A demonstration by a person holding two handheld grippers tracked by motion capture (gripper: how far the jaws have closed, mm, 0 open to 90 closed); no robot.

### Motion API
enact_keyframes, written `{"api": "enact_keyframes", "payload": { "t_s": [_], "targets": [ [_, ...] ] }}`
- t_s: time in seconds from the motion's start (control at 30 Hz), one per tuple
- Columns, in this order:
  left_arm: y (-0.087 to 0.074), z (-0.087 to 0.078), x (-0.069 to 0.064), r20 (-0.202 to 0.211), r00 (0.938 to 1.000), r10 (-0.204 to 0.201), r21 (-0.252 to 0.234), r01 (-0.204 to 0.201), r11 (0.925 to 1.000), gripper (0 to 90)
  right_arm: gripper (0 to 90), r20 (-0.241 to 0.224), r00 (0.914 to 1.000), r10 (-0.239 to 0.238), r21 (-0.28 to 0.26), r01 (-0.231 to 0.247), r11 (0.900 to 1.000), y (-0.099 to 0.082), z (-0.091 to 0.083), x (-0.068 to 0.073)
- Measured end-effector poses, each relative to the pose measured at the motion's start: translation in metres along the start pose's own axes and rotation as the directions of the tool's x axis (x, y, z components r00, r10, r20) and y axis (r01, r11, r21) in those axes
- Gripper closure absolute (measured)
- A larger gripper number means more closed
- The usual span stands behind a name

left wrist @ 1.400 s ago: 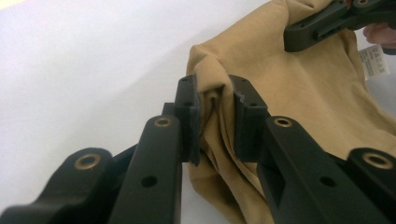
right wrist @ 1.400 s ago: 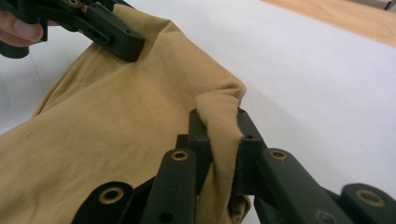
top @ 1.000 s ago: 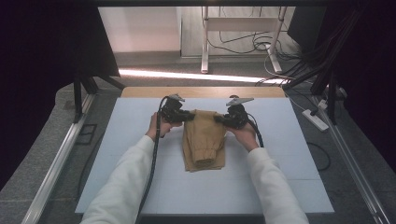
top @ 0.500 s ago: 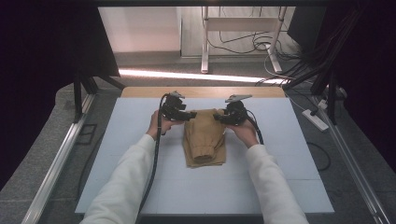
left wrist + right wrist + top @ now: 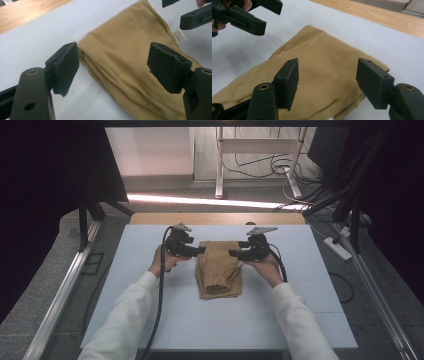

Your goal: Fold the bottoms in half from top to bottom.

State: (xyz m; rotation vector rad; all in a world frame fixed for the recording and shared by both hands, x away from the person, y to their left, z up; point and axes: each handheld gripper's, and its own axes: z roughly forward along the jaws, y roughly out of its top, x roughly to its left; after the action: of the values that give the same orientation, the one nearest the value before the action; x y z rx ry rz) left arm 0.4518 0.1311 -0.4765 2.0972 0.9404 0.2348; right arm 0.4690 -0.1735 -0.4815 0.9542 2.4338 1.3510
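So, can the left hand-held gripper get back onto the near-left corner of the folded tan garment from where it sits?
Probably yes. The left hand-held gripper is open beside the folded tan garment, and nothing lies between them on the white table.

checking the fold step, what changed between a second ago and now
Both grippers let go of the tan garment: the left gripper and right gripper have just been opening and pulled back off its far corners, with nothing between the jaws. The garment stayed folded in the same spot on the white table.
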Motion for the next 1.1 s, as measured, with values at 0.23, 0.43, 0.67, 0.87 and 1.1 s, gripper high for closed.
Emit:
{"api": "enact_keyframes", "payload": {
  "t_s": [0.23,0.43,0.67,0.87,1.1],
  "targets": [
    [-0.021,-0.014,-0.016,0.030,0.9992,0.027,0.011,-0.027,0.9996,25.1,35.6,-0.022,0.9998,-0.005,-0.015,0.005,0.9999,-0.016,-0.017,0.009],
    [-0.035,-0.018,-0.024,0.039,0.9988,0.030,0.006,-0.031,0.9995,25.2,35.6,-0.037,0.9992,-0.012,-0.005,0.011,0.9999,-0.026,-0.024,0.014],
    [-0.047,-0.023,-0.025,0.043,0.9990,0.009,-0.002,-0.009,1.0000,25.2,35.6,-0.059,0.9981,-0.018,-0.003,0.017,0.9998,-0.033,-0.025,0.021],
    [-0.060,-0.033,-0.032,0.043,0.9991,0.000,-0.013,0.001,0.9999,25.0,35.2,-0.075,0.9968,-0.028,0.007,0.029,0.9996,-0.044,-0.030,0.028],
    [-0.081,-0.048,-0.039,0.043,0.9988,-0.023,-0.016,0.024,0.9996,24.6,35.2,-0.075,0.9961,-0.047,0.005,0.047,0.9989,-0.054,-0.043,0.038]
  ]
}}
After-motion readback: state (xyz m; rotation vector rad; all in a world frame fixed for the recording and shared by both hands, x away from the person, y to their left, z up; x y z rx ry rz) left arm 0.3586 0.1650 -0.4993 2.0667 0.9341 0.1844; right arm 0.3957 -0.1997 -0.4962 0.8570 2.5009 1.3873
